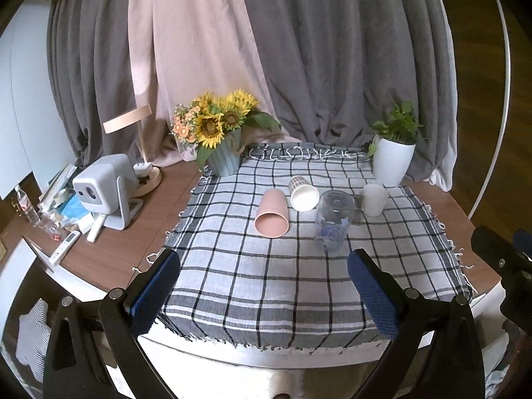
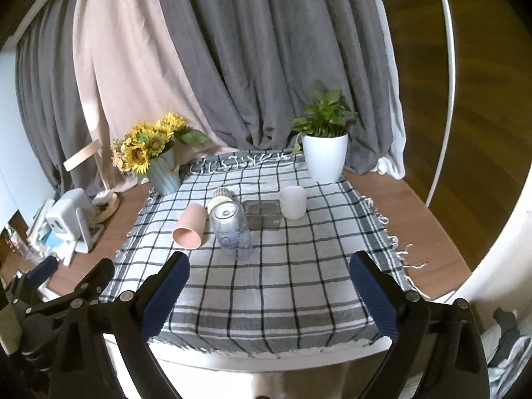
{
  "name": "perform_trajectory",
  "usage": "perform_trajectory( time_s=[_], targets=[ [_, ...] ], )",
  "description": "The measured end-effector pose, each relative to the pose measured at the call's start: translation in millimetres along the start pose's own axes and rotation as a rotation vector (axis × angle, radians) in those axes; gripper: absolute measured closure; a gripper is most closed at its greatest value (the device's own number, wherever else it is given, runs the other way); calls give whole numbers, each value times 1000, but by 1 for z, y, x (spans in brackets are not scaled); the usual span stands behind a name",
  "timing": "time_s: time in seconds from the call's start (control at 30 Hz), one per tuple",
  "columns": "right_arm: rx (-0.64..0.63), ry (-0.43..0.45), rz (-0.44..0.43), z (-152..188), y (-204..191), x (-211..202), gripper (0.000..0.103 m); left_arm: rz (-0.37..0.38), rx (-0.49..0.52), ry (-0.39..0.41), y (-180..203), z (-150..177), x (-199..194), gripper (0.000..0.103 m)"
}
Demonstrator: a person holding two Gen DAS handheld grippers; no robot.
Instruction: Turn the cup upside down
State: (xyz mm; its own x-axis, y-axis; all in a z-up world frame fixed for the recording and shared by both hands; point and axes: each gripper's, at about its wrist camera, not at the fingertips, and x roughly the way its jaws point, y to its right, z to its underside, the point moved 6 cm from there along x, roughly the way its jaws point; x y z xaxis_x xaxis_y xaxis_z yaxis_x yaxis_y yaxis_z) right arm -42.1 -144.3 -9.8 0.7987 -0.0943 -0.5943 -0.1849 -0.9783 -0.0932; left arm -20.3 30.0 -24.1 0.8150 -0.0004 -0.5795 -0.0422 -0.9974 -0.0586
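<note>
Several cups sit on a checked cloth. A pink cup lies on its side, mouth toward me. A paper cup lies on its side behind it. A clear glass with a blue pattern stands upside down. A frosted white cup stands upright at the right. A square glass sits behind the clear one. My left gripper and right gripper are open and empty, held back near the table's front edge.
A sunflower vase stands at the cloth's back left, a potted plant in a white pot at the back right. A small projector, a lamp base and clutter fill the table's left side. Curtains hang behind.
</note>
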Motion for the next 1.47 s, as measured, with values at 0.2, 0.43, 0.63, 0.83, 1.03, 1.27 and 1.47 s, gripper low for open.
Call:
perform_trajectory(
  time_s=[0.2, 0.43, 0.63, 0.83, 1.03, 1.27, 1.47],
  targets=[
    [2, 16, 10, 7, 3, -18, 5, 8, 11, 11, 2, 6, -15, 0],
    [9, 22, 18, 15, 4, -32, 5, 17, 8, 15, 2, 10, -23, 0],
    [2, 30, 24, 16, 6, -39, 5, 23, 6, 19, 5, 13, -29, 0],
    [2, 31, 23, 16, 7, -41, 5, 16, 8, 27, 5, 14, -34, 0],
    [0, 31, 24, 15, 8, -45, 5, 12, 9, 27, 5, 15, -37, 0],
    [-1, 30, 24, 16, 9, -47, 5, 12, 7, 28, 6, 16, -37, 0],
    [-2, 32, 24, 17, 8, -47, 5, 13, 10, 27, 6, 17, -39, 0]
  ],
)
